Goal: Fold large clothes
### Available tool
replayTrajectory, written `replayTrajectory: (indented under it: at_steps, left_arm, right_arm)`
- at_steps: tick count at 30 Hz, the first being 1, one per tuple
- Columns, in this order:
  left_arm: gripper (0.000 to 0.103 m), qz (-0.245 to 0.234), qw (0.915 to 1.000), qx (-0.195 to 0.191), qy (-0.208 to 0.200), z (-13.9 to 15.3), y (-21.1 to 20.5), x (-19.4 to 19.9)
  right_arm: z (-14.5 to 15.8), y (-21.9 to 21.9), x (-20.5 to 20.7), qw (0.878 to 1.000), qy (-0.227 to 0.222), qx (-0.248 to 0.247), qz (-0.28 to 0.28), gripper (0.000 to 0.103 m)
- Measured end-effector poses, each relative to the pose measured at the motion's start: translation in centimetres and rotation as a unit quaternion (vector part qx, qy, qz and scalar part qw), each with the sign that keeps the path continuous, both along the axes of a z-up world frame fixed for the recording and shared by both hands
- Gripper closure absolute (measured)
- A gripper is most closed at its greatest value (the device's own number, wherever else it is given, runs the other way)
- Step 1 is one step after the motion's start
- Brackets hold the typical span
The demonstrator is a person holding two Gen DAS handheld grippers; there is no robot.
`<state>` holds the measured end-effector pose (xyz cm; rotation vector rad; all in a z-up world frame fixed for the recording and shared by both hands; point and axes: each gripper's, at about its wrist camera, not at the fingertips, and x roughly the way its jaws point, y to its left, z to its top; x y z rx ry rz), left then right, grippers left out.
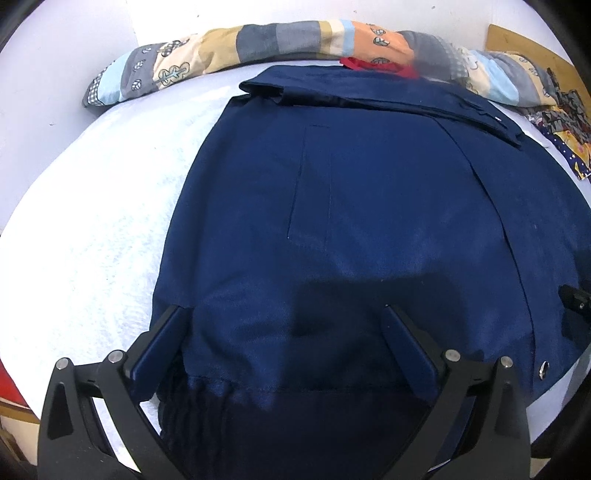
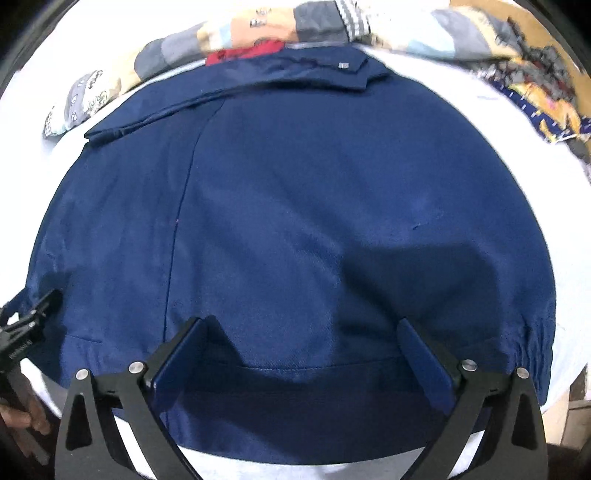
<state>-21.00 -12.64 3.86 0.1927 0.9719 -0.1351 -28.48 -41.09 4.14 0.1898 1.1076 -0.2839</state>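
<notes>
Currently navy jacket lies flat on white bed, collar at far side by patchwork quilt. Left tongs and right tongs both spread wide above near hem, pinching nothing.

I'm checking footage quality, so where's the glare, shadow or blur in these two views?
Left wrist view: the white bedsheet is blown out; a dark shadow falls on the navy jacket ahead of the fingers. Right wrist view: a similar shadow; the patterned quilt looks smeared; strong fisheye bulge.
</notes>
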Motion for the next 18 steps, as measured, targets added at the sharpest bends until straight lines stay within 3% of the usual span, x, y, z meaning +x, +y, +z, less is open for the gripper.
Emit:
replayTrajectory:
  at_steps: [2,18]
  left_arm:
    - [0.000,0.001,1.0000,0.001,-0.007,0.0,-0.1,-0.1]
    - [0.000,0.018,0.9995,0.007,-0.026,-0.2,-0.4,-0.1]
  right_arm:
    - [-0.2,0.5,0.5,1.000,0.016,-0.017,0.002,0.000]
    - [-0.3,0.9,-0.7,0.999,-0.020,-0.040,0.010,0.001]
